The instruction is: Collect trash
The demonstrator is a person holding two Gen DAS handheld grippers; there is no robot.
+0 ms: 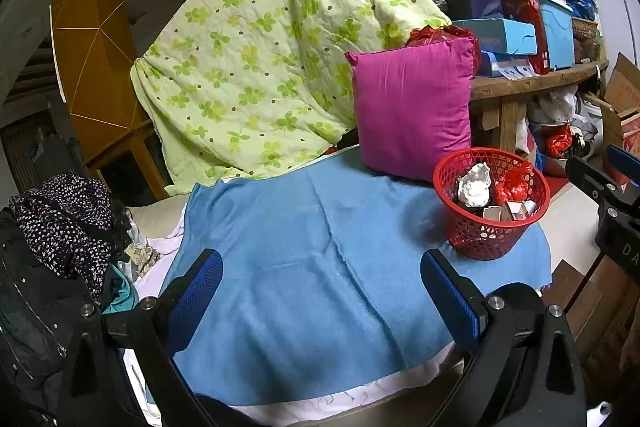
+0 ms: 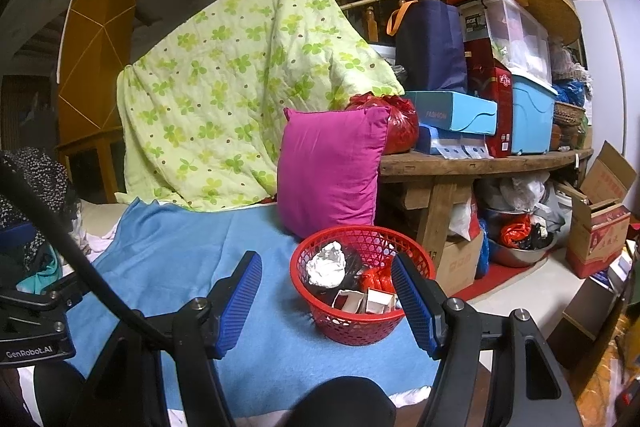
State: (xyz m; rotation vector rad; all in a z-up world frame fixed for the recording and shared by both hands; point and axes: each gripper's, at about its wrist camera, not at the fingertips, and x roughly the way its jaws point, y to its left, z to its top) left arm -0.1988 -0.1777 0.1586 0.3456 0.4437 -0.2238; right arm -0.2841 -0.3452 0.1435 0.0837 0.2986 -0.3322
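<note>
A red mesh basket (image 2: pixel 362 323) stands upright on a blue cloth (image 2: pixel 180 259), just in front of a pink cushion. Inside lie a crumpled white paper ball (image 2: pixel 326 265), a red plastic wrapper (image 2: pixel 376 279), and what look like two small open cartons (image 2: pixel 362 301).

Red baskets (image 2: pixel 362 323): one, lower centre.
White paper wads (image 2: pixel 326 264): one, inside basket.
Small cartons (image 2: pixel 362 301): two, inside basket.
Magenta pillows (image 2: pixel 330 171): one, centre.
Green quilts (image 2: pixel 224 95): one, upper left.
Blue cloths (image 1: pixel 304 267): one, lower centre.
</note>
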